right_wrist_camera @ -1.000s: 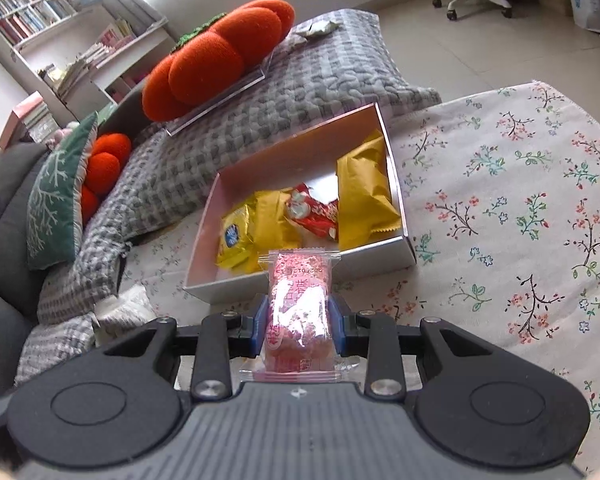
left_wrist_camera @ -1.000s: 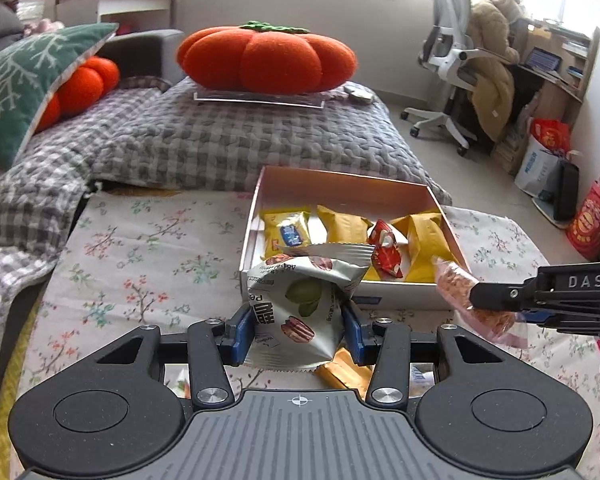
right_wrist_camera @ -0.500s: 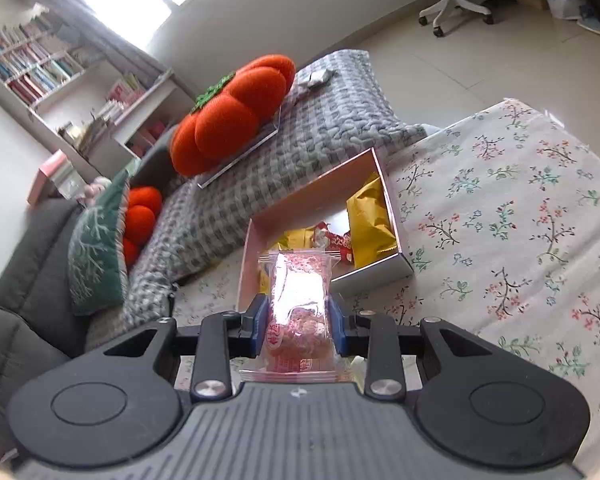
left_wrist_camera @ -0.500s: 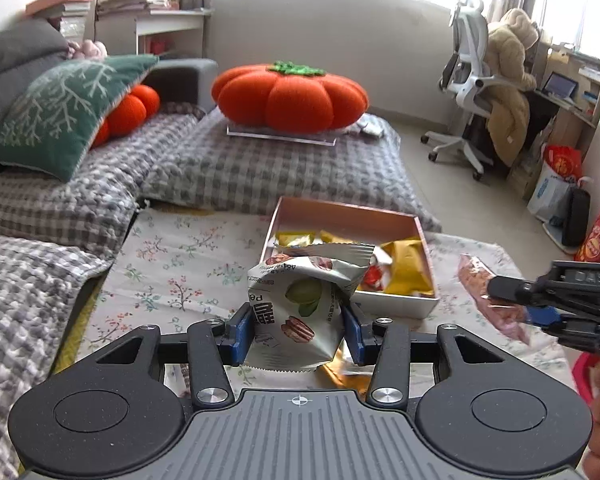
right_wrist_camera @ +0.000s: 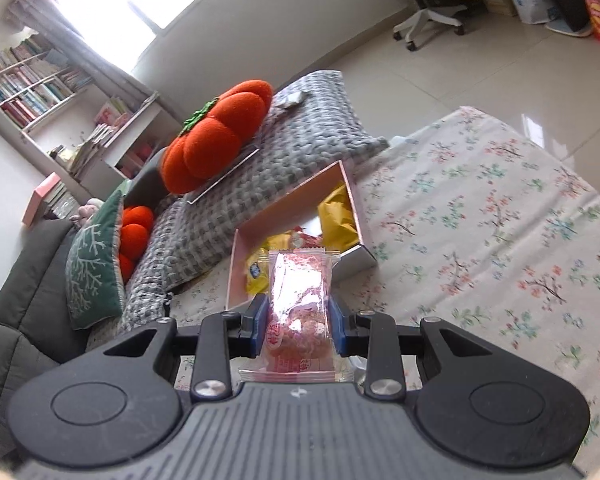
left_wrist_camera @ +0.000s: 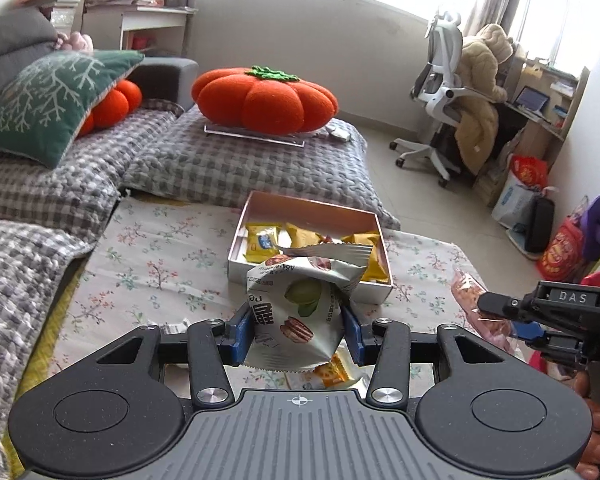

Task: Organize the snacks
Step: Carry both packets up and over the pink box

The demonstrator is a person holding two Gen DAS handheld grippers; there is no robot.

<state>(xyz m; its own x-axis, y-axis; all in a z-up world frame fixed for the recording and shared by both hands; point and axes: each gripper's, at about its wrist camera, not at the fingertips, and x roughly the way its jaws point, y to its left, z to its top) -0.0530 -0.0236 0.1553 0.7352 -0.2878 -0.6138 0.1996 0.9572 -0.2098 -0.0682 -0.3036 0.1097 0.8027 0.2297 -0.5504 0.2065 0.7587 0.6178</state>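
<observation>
Nut packet [left_wrist_camera: 300,312] sits clamped between the left hand-held gripper [left_wrist_camera: 298,330] pads.

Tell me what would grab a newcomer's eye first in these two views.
The big orange pumpkin-shaped cushion on the grey checked mattress behind the table stands out most. Nearer, the left gripper is shut on a white nut snack bag, and the right gripper on a clear pink-printed snack packet. Both hang before the open pink cardboard box of yellow snack packs on the floral tablecloth.
</observation>
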